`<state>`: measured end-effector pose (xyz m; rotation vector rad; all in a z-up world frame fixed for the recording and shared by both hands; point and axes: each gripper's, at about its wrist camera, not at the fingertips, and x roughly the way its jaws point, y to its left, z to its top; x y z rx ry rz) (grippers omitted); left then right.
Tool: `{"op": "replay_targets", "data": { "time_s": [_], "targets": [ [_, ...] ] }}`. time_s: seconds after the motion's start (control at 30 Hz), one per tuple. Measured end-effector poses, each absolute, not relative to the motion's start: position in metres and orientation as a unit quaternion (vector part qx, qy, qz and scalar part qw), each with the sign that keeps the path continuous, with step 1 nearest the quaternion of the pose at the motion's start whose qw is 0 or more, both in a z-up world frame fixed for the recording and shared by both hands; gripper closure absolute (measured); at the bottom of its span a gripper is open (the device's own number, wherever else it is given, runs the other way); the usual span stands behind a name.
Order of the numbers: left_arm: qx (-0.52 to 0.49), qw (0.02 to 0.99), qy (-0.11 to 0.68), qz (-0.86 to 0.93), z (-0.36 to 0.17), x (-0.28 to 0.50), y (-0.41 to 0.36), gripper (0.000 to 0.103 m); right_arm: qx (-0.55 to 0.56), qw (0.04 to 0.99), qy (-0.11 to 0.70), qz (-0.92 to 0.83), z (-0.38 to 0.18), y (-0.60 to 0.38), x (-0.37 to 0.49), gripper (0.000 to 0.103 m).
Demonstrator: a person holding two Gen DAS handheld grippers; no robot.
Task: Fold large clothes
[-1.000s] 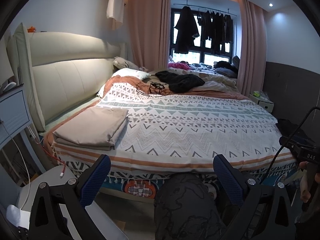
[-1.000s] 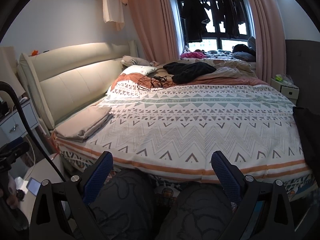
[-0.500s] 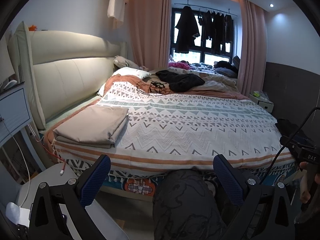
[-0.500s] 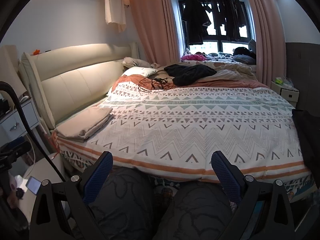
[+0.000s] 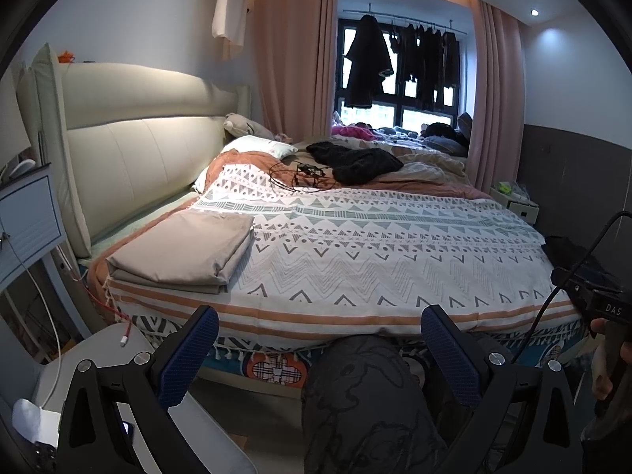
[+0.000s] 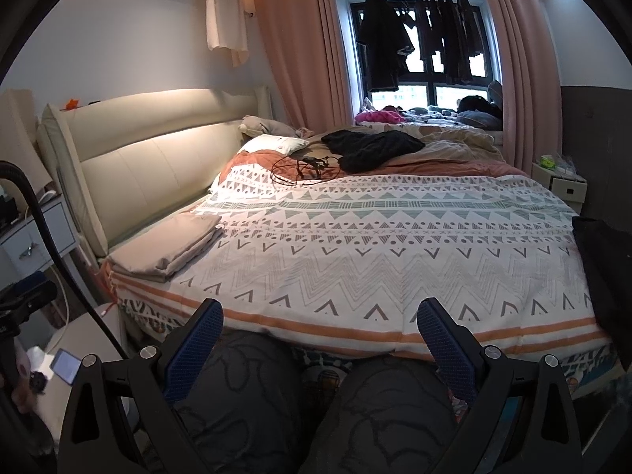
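Note:
A folded beige cloth (image 5: 185, 247) lies on the near left corner of the bed; it also shows in the right wrist view (image 6: 170, 243). A black garment (image 5: 355, 160) lies crumpled at the far side of the bed, also in the right wrist view (image 6: 371, 146). Another black cloth (image 6: 600, 268) hangs over the bed's right edge. My left gripper (image 5: 316, 335) is open and empty, below the bed's near edge, above the person's knee. My right gripper (image 6: 318, 330) is open and empty, likewise in front of the bed.
The bed has a patterned white cover (image 5: 395, 245) and a cream headboard (image 5: 138, 150) on the left. Black cables (image 5: 302, 175) lie near the pillow (image 5: 256, 144). A nightstand (image 5: 29, 221) stands at left, a white stool (image 5: 118, 351) below it. A small white cabinet (image 6: 563, 181) stands at far right.
Both grippers have risen and tilted slightly, so the bed sits a bit lower in view. Both stay open and empty. Nothing on the bed has moved.

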<state>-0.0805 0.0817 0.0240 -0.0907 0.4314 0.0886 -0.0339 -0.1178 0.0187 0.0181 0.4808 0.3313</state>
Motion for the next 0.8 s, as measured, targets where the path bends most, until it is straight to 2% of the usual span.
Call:
{"op": "replay_targets", "data": {
  "time_s": [0.8],
  "targets": [
    [-0.056,0.972,0.225,0.046,0.013,-0.068,0.083,0.001,0.006,0.951,0.289,0.108,-0.003,-0.126,-0.006,0.004]
  ]
}}
